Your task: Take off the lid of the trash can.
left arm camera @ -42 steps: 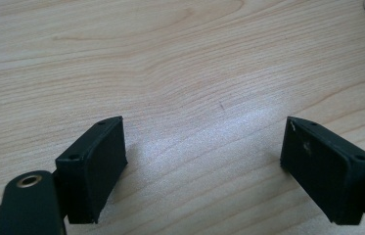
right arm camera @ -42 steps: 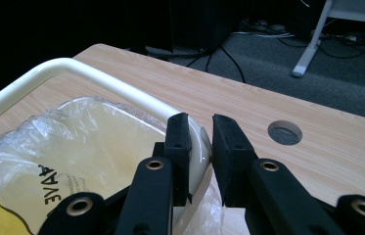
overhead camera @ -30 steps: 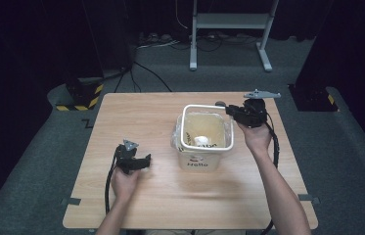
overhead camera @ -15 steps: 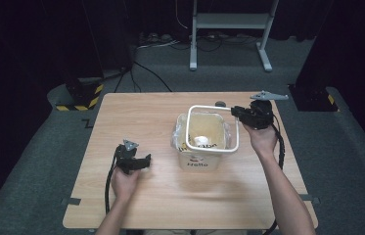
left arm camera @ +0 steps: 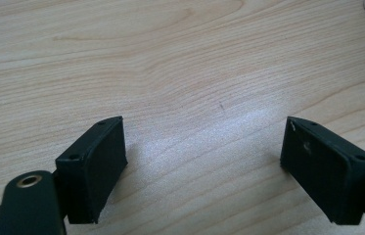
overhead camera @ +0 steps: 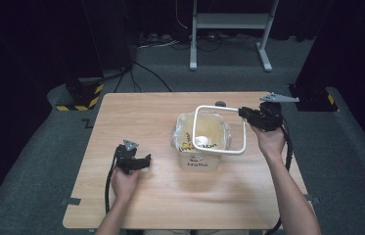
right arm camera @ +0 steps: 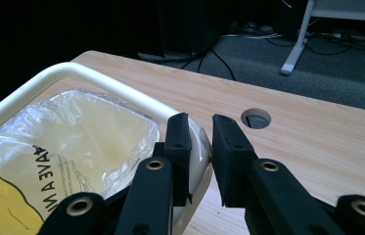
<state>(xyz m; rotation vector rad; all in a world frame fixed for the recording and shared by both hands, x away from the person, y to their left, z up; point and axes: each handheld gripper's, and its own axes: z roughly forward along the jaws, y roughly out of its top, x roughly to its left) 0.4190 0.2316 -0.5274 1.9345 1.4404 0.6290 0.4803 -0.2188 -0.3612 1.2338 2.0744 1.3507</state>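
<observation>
Your right gripper [overhead camera: 243,113] pinches the white rounded-square plastic rim ring [overhead camera: 219,130], lifted above the bag-lined white bin [overhead camera: 200,161] mid-table. Your left gripper [overhead camera: 143,161] rests spread on the wooden table [overhead camera: 136,107].

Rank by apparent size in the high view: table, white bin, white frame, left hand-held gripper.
1. Table.
2. White bin and white frame: they look alike in outline, and the raised frame is nearer the camera, so unsure.
3. Left hand-held gripper.

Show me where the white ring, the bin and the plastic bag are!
white ring [overhead camera: 244,132], high view, its right side bar.
bin [overhead camera: 200,162], high view, its front wall.
plastic bag [right arm camera: 92,127], right gripper view, its crinkled top.
</observation>
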